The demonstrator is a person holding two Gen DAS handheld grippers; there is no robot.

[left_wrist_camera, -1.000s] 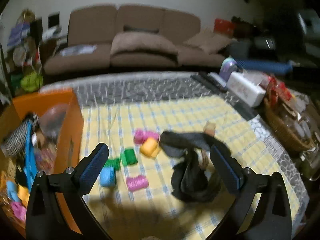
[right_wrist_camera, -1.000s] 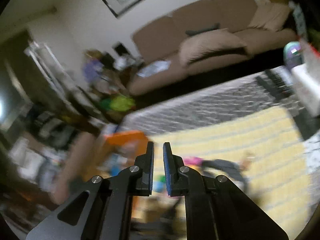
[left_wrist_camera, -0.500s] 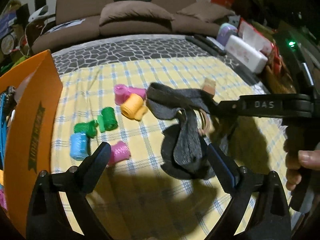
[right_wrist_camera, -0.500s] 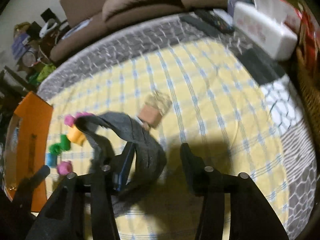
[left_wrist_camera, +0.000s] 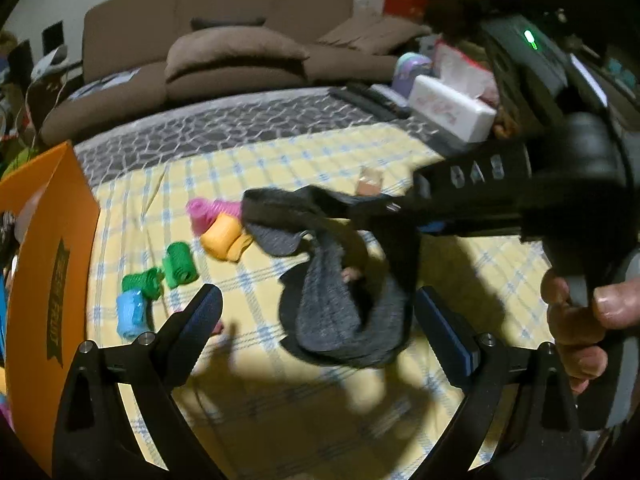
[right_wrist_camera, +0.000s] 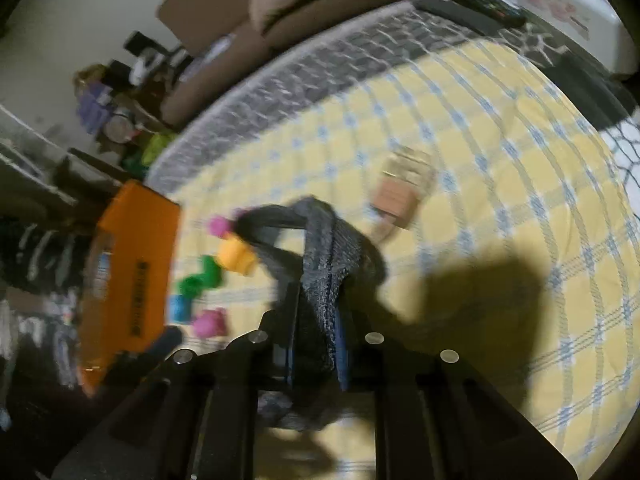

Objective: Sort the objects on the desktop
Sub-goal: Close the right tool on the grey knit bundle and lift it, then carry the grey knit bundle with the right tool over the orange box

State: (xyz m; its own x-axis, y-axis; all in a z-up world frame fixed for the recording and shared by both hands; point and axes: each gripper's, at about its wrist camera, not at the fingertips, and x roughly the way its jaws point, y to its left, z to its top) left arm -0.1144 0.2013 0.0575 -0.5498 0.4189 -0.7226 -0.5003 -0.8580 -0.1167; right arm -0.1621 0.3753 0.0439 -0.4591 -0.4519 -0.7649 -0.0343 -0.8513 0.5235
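Note:
A dark grey knitted cloth (left_wrist_camera: 332,300) lies bunched on the yellow checked table cover (left_wrist_camera: 304,160). My right gripper (right_wrist_camera: 316,332) is shut on the grey cloth (right_wrist_camera: 320,264) and lifts part of it; in the left wrist view it reaches in from the right (left_wrist_camera: 384,216). My left gripper (left_wrist_camera: 316,312) is open and empty, just in front of the cloth. Coloured thread spools lie left of the cloth: pink (left_wrist_camera: 200,216), orange (left_wrist_camera: 220,236), green (left_wrist_camera: 180,264), blue (left_wrist_camera: 130,314). A small tan block (right_wrist_camera: 396,196) lies beyond the cloth.
An orange box (left_wrist_camera: 48,264) with mixed items stands at the left edge. A white tissue box (left_wrist_camera: 452,108) and remote controls (left_wrist_camera: 372,100) sit at the far right. A brown sofa (left_wrist_camera: 224,52) is behind the table.
My right gripper has swung down to the table and closed on the grey cloth, raising it. My left gripper has come lower and closer to the cloth, still open.

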